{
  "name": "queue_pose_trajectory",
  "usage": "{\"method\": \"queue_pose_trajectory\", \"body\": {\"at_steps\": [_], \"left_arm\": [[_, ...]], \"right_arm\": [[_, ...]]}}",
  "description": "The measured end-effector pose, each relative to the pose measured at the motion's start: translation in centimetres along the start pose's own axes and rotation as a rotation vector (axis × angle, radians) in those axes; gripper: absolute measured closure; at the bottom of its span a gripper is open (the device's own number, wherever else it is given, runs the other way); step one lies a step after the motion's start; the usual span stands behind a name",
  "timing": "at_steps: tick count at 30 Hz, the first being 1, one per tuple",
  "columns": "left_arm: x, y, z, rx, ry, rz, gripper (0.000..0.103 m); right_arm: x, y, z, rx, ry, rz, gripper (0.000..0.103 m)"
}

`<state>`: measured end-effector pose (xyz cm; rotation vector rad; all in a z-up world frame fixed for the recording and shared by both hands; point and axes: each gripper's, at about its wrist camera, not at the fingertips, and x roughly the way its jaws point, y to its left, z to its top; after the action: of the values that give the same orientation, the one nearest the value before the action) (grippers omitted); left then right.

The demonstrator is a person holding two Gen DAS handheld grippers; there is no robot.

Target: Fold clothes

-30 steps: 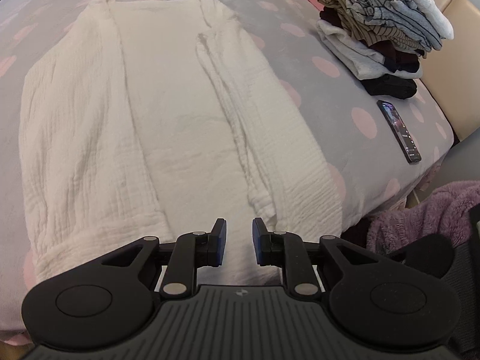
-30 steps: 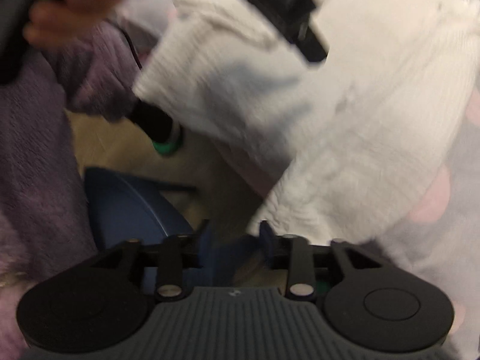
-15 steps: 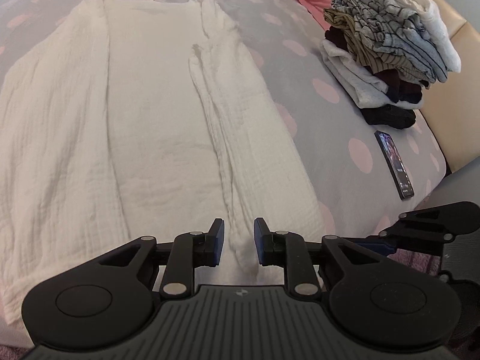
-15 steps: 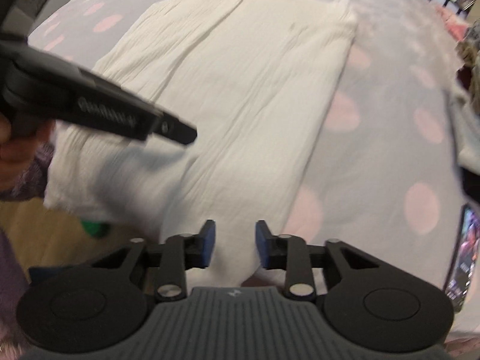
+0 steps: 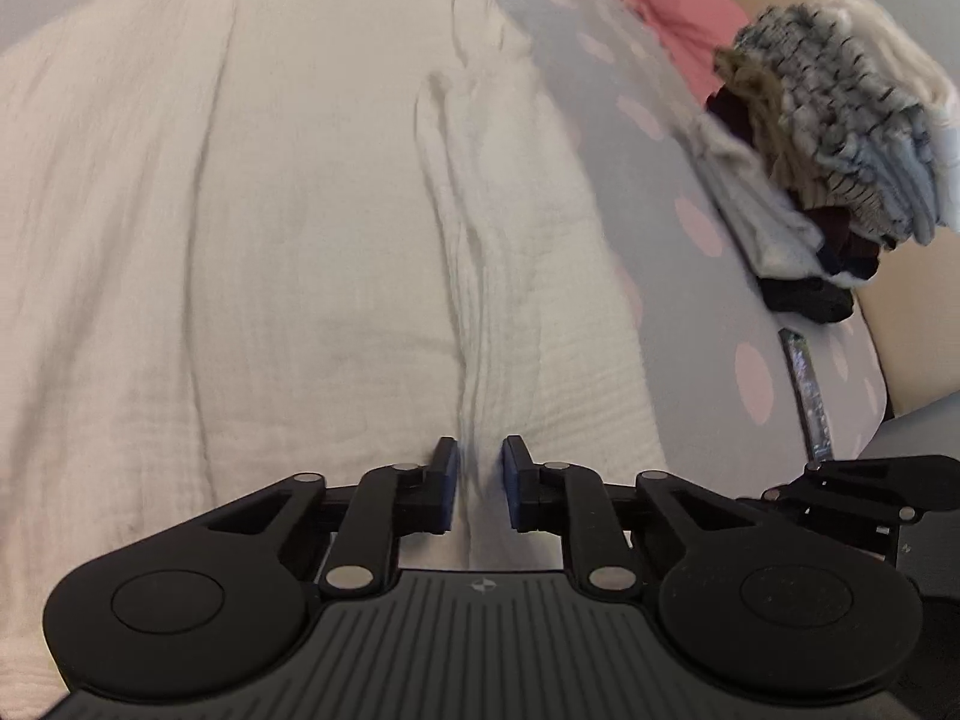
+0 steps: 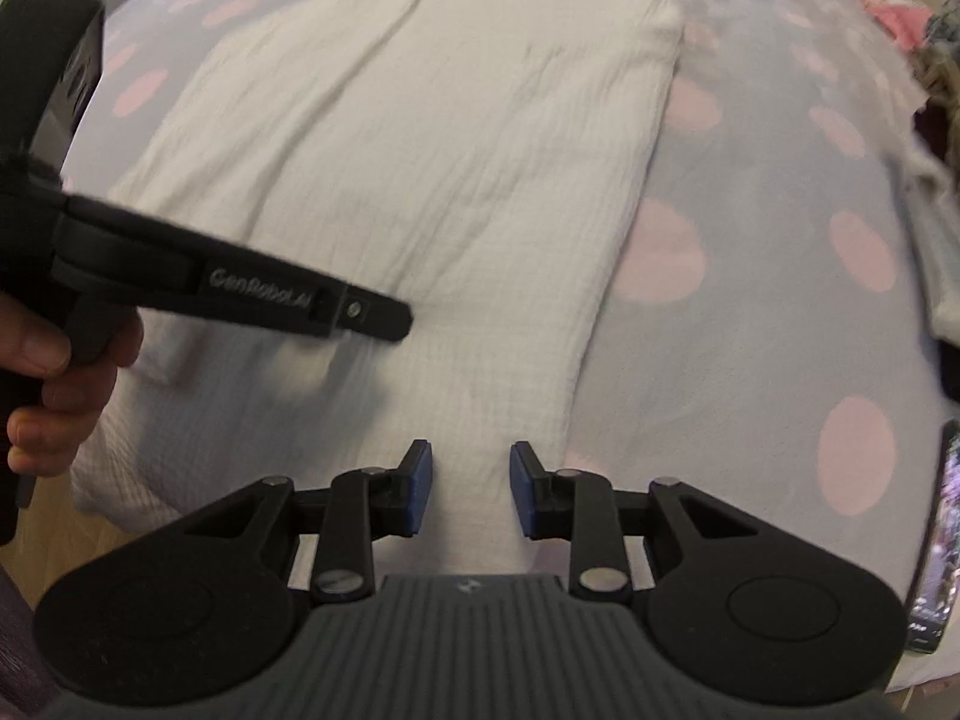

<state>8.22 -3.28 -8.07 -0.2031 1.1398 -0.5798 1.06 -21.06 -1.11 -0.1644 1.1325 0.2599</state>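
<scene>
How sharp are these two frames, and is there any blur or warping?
Left wrist view: fisheye bends the bed; clothes stack motion-smeared, left gripper crisp. Right wrist view: white garment fairly sharp mid-frame, phone smeared at the rim; soft even light, no glare.

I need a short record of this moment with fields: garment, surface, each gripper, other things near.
garment: white dress, spread flat, both sides folded inward
surface: grey bed cover with pink dots
left gripper: open, low at the hem end, a fabric ridge between its fingers
right gripper: open, at the hem end near the dress's right edge
other: stack of folded clothes; phone
</scene>
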Motion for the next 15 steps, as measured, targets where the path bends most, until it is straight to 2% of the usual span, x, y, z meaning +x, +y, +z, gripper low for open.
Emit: {"method": "queue_pose_trajectory", "body": {"at_steps": [2, 4, 9, 12, 15], "left_arm": [[-2.4, 0.6, 0.5, 0.010, -0.041, 0.043, 0.088], [-4.6, 1.8, 0.8, 0.006, -0.056, 0.117, 0.088], [-9.1, 6.8, 0.0, -0.071, -0.028, 0.270, 0.088], [-10.8, 9.7, -1.6, -0.158, -0.015, 0.316, 0.085], [-11.7, 12.1, -3.5, -0.256, -0.014, 0.297, 0.074]], "right_arm": [[-1.4, 0.7, 0.2, -0.019, -0.051, -0.010, 0.060], [-2.1, 1.7, 0.4, -0.027, -0.081, 0.018, 0.060], [-2.0, 5.3, 0.7, -0.064, -0.078, 0.115, 0.060], [-1.6, 7.6, 0.6, -0.104, -0.043, 0.146, 0.060], [-1.5, 9.4, 0.4, -0.148, -0.025, 0.161, 0.059]]}}
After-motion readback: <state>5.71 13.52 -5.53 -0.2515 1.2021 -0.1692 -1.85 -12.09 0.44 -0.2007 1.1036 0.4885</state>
